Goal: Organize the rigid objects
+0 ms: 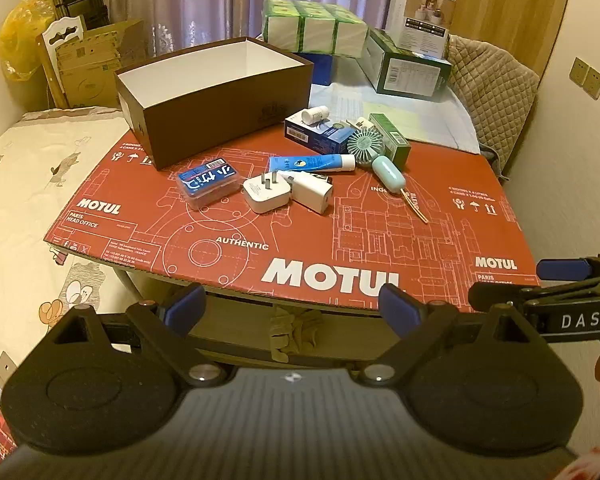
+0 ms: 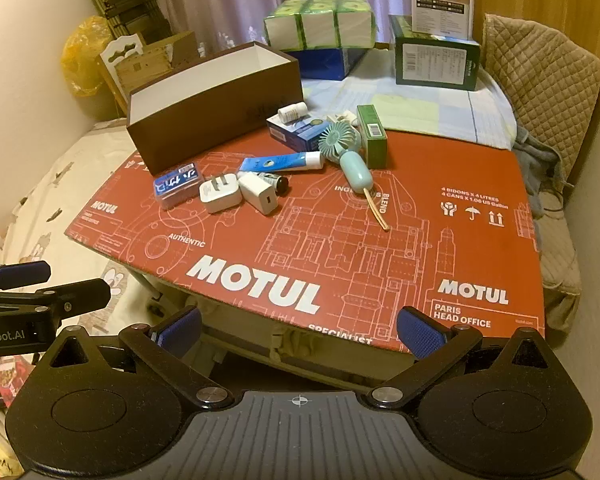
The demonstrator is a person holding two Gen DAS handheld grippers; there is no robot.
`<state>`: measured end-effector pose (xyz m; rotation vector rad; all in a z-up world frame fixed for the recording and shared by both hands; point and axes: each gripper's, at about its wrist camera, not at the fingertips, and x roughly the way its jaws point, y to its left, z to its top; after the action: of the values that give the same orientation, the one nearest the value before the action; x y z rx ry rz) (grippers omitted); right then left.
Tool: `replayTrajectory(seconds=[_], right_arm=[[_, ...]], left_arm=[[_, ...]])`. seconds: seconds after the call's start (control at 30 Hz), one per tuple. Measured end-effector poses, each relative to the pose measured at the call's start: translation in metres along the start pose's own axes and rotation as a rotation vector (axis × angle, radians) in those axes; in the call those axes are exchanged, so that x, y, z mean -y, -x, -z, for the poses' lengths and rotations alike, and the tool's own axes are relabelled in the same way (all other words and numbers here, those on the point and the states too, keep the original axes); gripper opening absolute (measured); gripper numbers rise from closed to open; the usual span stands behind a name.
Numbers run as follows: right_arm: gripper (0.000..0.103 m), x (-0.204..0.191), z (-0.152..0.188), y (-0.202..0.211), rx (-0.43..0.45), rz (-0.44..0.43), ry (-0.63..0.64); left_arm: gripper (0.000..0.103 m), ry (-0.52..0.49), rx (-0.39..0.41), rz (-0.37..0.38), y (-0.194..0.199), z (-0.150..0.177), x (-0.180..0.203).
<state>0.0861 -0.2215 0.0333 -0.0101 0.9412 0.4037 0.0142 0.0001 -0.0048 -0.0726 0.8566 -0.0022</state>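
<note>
Left gripper: the left gripper [image 1: 292, 304] hangs short of the table's near edge, blue-padded jaws spread wide, nothing between them.
Right gripper: the right gripper [image 2: 298, 330] stands just as wide and just as empty, level with its partner.
Clutter: all of it lies ahead of and beyond both sets of fingers, on the red printed cardboard sheet [image 1: 340, 240] covering the table.
Target bin: the open brown cardboard box with a white inside [image 1: 216, 108] waits at the far left, its long axis running left to right and back.
Nearest pieces: the clear blue-labelled plastic case [image 1: 209, 184], the white wall plug with metal prongs [image 1: 266, 192] and the white charger block [image 1: 314, 192] sit in a row just in front of the box.
Long things: the blue and white tube [image 1: 312, 163] lies crosswise; the mint handheld fan [image 1: 376, 160] points its handle towards the near right.
Nearer hand: I'd judge the left is better placed for the case and plug, the right for the fan and the green carton [image 2: 372, 136].
Writing: "MOTUL", "PARIS HEAD OFFICE" and "AUTHENTIC" on the sheet; "DAS" on the right gripper's side.
</note>
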Motion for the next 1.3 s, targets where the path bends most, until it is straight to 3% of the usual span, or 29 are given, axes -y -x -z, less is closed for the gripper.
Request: replayTrajectory(seconds=[1.3], right_arm=[[0.101,0.031,-0.015,-0.012,-0.018,-0.024,0.014]], left_arm=[[0.092,0.014,-0.033,-0.029,-0.019,-0.015,0.029]])
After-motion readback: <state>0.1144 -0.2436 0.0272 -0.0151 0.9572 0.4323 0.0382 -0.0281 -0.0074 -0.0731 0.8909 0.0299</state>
